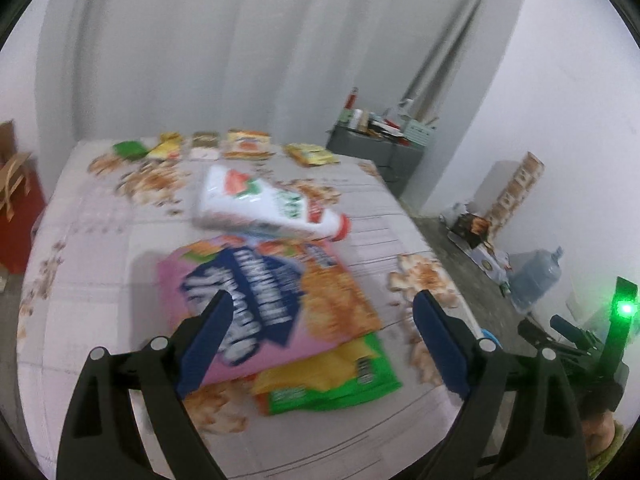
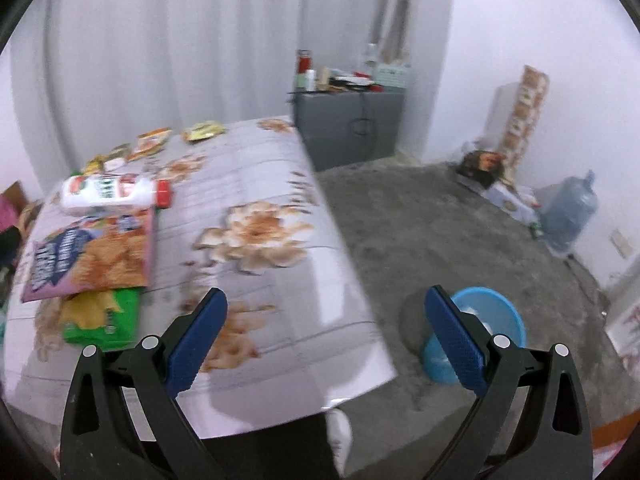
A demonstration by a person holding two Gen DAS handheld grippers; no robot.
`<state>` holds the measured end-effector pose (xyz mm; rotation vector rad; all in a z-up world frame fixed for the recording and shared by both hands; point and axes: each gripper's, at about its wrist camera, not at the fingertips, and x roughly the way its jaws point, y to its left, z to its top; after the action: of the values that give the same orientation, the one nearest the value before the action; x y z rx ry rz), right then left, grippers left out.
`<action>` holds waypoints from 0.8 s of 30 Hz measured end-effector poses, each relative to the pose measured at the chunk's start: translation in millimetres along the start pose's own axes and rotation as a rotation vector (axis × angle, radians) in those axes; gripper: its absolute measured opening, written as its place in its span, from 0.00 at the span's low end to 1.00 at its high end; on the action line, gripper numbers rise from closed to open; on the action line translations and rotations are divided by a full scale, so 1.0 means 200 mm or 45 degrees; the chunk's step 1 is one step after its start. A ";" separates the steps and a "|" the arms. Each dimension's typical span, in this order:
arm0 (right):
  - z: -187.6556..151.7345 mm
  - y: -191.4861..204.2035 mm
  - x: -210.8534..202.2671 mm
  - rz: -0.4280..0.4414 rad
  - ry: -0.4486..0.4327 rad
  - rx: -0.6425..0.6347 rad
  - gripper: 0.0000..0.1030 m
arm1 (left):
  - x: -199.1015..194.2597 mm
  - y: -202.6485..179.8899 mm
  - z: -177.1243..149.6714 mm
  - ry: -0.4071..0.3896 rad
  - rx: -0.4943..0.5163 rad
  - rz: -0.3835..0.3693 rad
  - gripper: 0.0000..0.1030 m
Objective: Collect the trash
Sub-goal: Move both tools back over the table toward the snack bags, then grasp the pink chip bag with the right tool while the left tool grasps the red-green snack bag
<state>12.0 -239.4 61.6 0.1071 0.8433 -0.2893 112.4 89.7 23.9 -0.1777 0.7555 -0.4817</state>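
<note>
The trash I am after lies on the table (image 1: 100,240), which is covered in a pale cloth with orange flower prints. Closest to me is a pink snack bag (image 1: 264,304) with dark blue lettering, lying flat and overlapping a green and yellow snack bag (image 1: 332,380) beneath its near edge. Just beyond the pink bag, touching its far edge, a white bottle (image 1: 264,204) with a red cap lies on its side, cap pointing right. Along the far edge of the table I count about 5 smaller wrappers (image 1: 248,144) in a row, too blurred for me to read. My left gripper (image 1: 322,320) hovers over the pink bag with its 2 blue fingers spread wide and nothing between them; the left finger overlaps the bag in view, but I cannot tell if it touches. My right gripper (image 2: 326,316) is also spread wide and empty, held over the near right corner of the table, with its right finger over a blue bin (image 2: 496,320) standing on the grey floor (image 2: 420,220) beside the table. Farther back, a grey cabinet (image 2: 348,124) with clutter on top stands against the white curtain (image 2: 180,40), and a large water jug (image 2: 568,212) sits by the right wall.
</note>
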 end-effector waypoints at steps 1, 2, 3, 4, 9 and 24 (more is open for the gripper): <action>0.00 0.01 0.00 0.041 0.004 0.008 0.92 | -0.01 0.04 -0.01 0.003 -0.016 0.009 0.86; 0.00 0.02 0.00 0.081 0.008 0.017 0.92 | -0.01 0.07 -0.02 0.005 -0.027 0.013 0.86; 0.00 0.03 0.00 0.124 0.011 0.028 0.92 | -0.02 0.09 -0.03 0.006 -0.036 0.018 0.86; 0.00 0.04 -0.01 0.167 0.015 0.042 0.92 | -0.02 0.12 -0.04 0.004 -0.045 0.026 0.86; 0.02 0.07 0.02 0.446 0.129 0.186 0.92 | -0.05 0.23 -0.06 -0.013 -0.090 0.045 0.86; 0.02 0.47 0.43 1.250 0.673 0.651 0.67 | 0.09 0.45 0.05 -0.023 -0.159 0.098 0.75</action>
<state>96.0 -167.3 -2.4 1.0767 1.1176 0.4828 163.6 160.0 -9.0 -0.2680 0.7722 -0.3600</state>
